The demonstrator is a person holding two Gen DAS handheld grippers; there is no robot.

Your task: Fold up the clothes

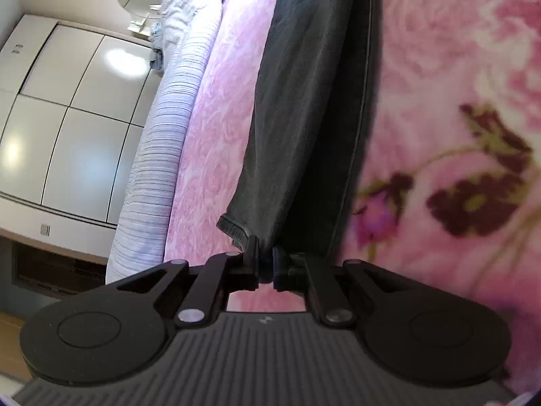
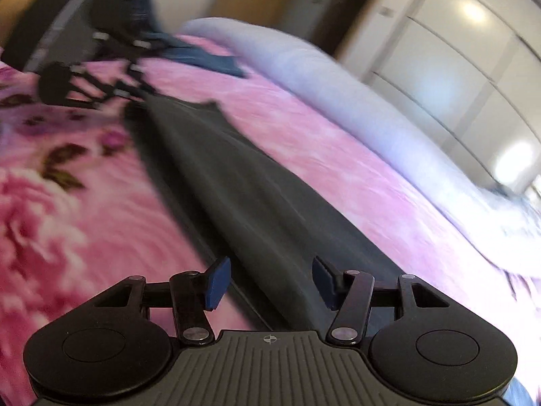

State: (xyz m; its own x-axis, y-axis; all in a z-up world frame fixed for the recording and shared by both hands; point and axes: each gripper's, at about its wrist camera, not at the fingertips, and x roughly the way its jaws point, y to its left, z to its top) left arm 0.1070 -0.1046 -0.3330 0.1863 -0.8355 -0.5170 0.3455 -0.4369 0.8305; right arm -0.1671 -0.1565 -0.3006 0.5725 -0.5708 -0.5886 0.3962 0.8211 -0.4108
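Observation:
Dark grey trousers [image 1: 297, 101] lie stretched along a pink bed cover [image 1: 216, 135]. My left gripper [image 1: 266, 264] is shut on a corner of the leg hem, with the cloth bunched between its fingers. In the right wrist view the same trousers [image 2: 253, 196] run away from me towards the left gripper [image 2: 133, 93], which shows blurred at the far hem. My right gripper [image 2: 270, 282] stands open just above the near end of the trousers. Its blue pads [image 2: 218, 282] sit on either side of the cloth without pressing on it.
A floral pink blanket [image 2: 50, 203] lies beside the trousers. A rolled lilac striped duvet [image 1: 169, 142] runs along the bed's other edge, with a white wardrobe [image 1: 67, 118] beyond it. A blue garment [image 2: 209, 57] lies at the far end. A person's dark sleeve [image 2: 67, 10] is above it.

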